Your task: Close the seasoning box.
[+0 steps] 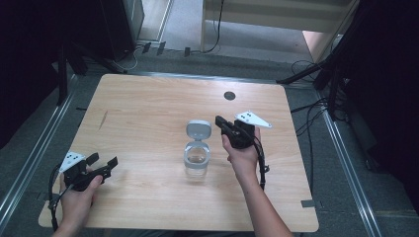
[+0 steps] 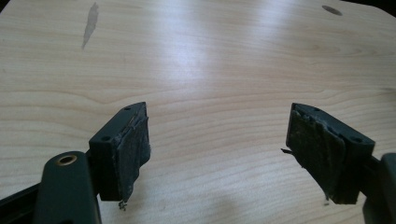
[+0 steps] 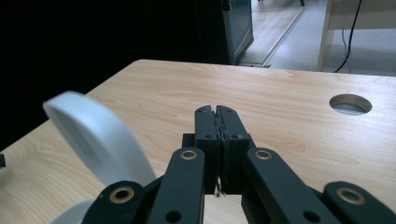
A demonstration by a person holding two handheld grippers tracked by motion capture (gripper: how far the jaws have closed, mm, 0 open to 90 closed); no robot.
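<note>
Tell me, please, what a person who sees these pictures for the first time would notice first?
Probably the clear jar near the middle of the wooden table, its white lid flipped open and standing up behind it. Next, the right gripper just to the right of that lid, jaws pressed together, and the left gripper by the near left corner, jaws wide apart over bare wood.

Clear jar [image 1: 197,159], lid flipped up, mid-table [image 1: 148,103]; right tool [image 1: 221,122] beside lid.
</note>
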